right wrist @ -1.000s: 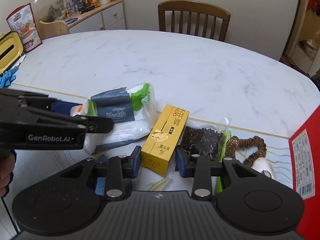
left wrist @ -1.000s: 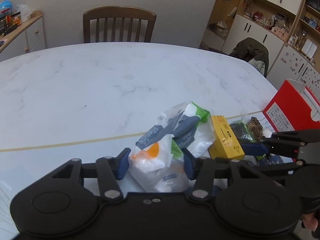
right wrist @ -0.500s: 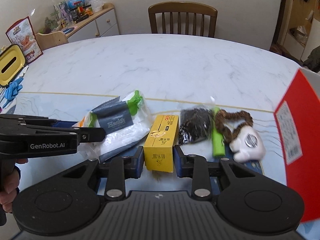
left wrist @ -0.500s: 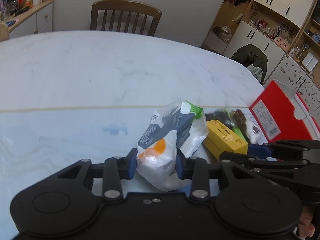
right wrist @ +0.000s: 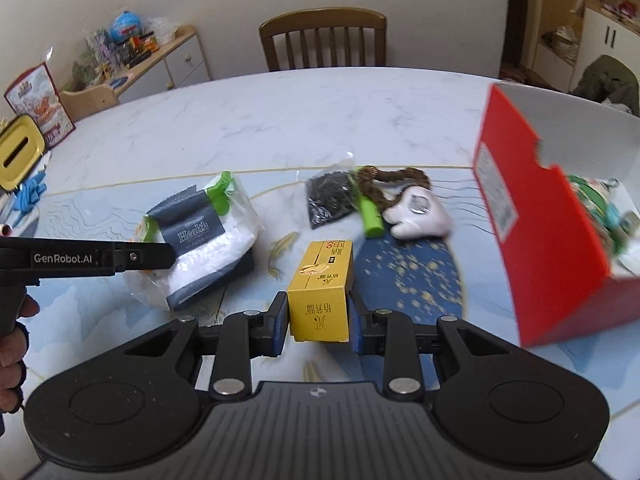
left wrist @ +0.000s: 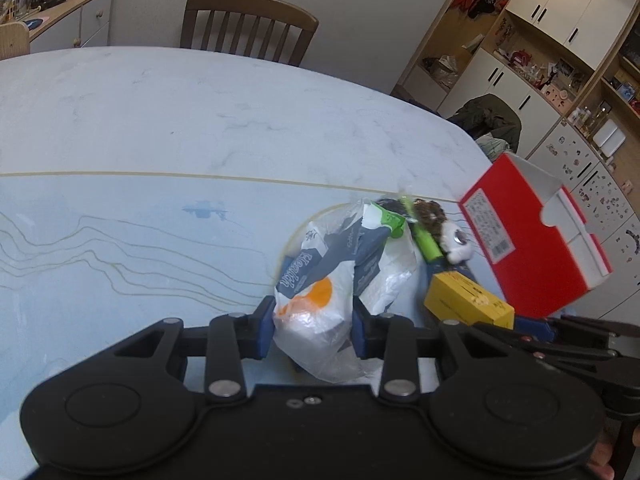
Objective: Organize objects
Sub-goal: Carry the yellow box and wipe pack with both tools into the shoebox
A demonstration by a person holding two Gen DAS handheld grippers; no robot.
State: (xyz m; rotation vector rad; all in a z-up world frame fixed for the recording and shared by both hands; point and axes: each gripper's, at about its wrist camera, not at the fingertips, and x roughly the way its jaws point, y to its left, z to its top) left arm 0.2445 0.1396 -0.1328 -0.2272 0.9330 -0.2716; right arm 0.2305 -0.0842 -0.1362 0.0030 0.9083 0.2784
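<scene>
The right claw (right wrist: 318, 322) is grasping the yellow box (right wrist: 320, 296) by its two long sides, with both blue pads pressed flat on the cardboard. The box is pointing away from the camera, and I cannot tell if its far end is resting on the table (right wrist: 280, 120) or is already lifted a little. The left claw (left wrist: 313, 330) is clenching on the plastic tissue pack (left wrist: 320, 296), and the soft wrapper is bulging between the pads. In the right wrist view the pack seems to be lying on the table, just left of the yellow box.

Behind the box, three more things are waiting near each other: a bag of dark grains (right wrist: 330, 196) with a green clip (right wrist: 370, 218), a brown braided cord (right wrist: 394, 180), and a white tooth-shaped object (right wrist: 420, 216) touching the cord. To the right, the red box (right wrist: 548, 232) is standing open, and some colourful items are already lying inside it, though they are blurred.

In my judgement the task is somewhere in the early or middle part. Something is already in the red box, which is probably the place for collecting. Two things are now in the claws but not yet put away, and the three small things behind are untouched.
</scene>
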